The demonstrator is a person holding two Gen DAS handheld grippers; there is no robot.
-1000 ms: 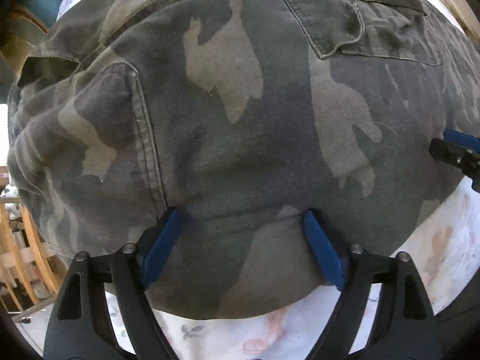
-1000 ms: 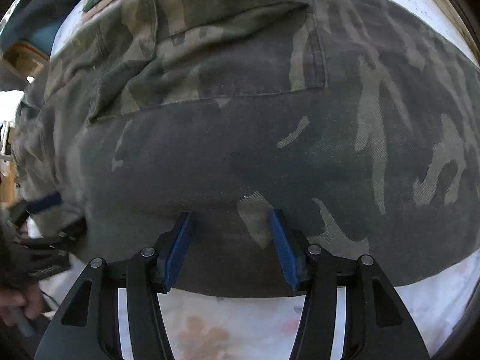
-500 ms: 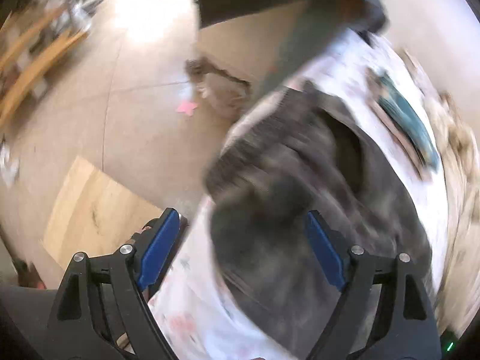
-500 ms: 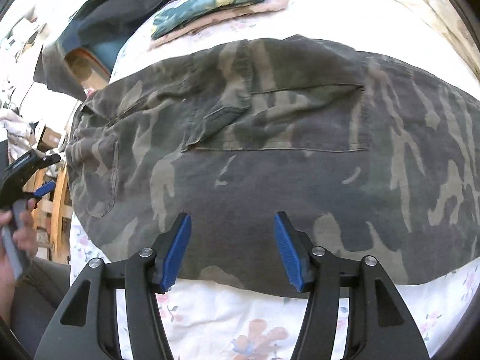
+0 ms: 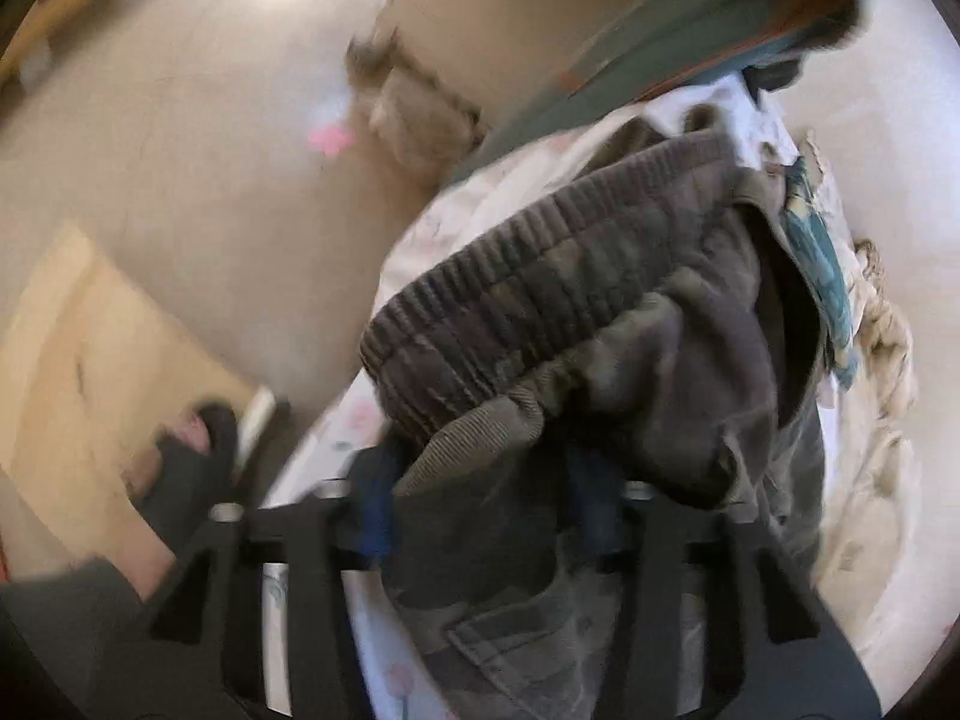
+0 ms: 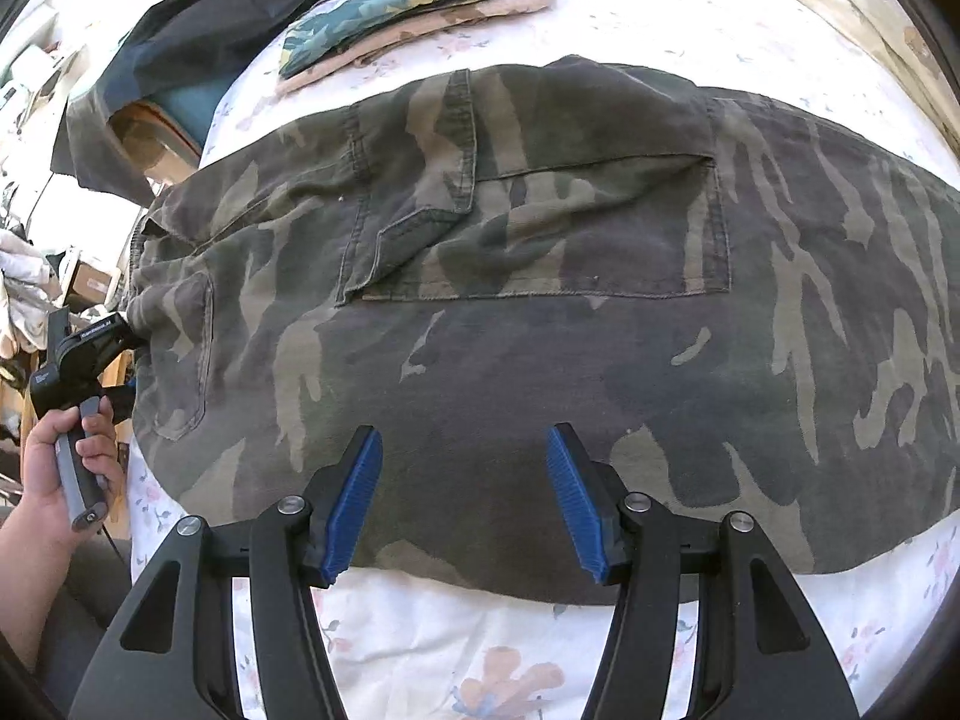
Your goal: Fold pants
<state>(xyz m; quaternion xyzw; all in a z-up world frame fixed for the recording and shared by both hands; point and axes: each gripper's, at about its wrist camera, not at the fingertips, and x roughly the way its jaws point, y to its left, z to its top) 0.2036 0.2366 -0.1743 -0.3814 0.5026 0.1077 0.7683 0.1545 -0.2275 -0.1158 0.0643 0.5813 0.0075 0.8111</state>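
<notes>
Now the camouflage-print cotton pants (image 6: 540,324) lie spread flat across the white floral bedsheet (image 6: 492,660), long axis running side to side, with the ribbed elastic waistband (image 5: 540,276) at the end that hangs near the bed's edge. Everything turns on that waistband end. The left gripper (image 5: 486,516) has come in right at it, and its blue-padded jaws are closing with a bunched fold of the waist fabric between them; the blur there makes it hard to say the pads are fully pressing yet, but cloth plainly fills the gap. Seen from the other side, that same tool sits at the waistband corner of the pants, held in a person's hand (image 6: 60,468).

The right gripper (image 6: 465,504) hovers above the near long edge of the pants, roughly at mid-length, well away from the waistband. Its jaws stand apart with nothing between them, the blue pads (image 6: 354,504) clear of the cloth.

So the left hand is much the nearer to the waistband, and the fold would likely carry that end along the pants' long axis toward the far leg end. Beyond the pants, further from the waistband, a folded teal floral cloth (image 6: 396,0) rests on the sheet, apart from them.
</notes>
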